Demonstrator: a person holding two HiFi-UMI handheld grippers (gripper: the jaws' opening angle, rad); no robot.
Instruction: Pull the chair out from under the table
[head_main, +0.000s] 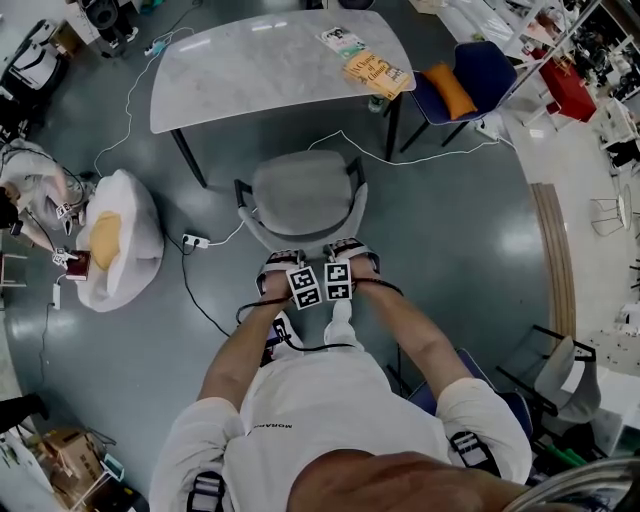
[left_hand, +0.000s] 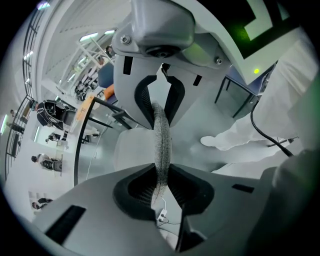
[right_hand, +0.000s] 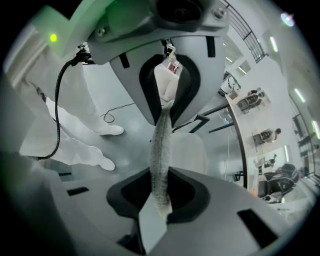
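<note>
A grey upholstered chair (head_main: 300, 195) with black legs stands on the floor just in front of the grey marble-look table (head_main: 260, 70), its seat out from beneath the tabletop. Both grippers hold the top edge of its backrest from the near side. My left gripper (head_main: 283, 264) is shut on the backrest's thin fabric edge (left_hand: 163, 131), which runs between its jaws (left_hand: 161, 150). Right beside it, my right gripper (head_main: 352, 256) is shut on the same fabric edge (right_hand: 161, 145), and its jaws (right_hand: 162, 155) pinch it. The pale seat (right_hand: 192, 150) shows past the jaws.
Books (head_main: 378, 72) lie on the table's right end. A blue chair with an orange cushion (head_main: 460, 85) stands to the table's right. A white beanbag (head_main: 120, 240) sits left, with a power strip (head_main: 195, 240) and white cable on the floor. Another chair (head_main: 560, 370) stands at the lower right.
</note>
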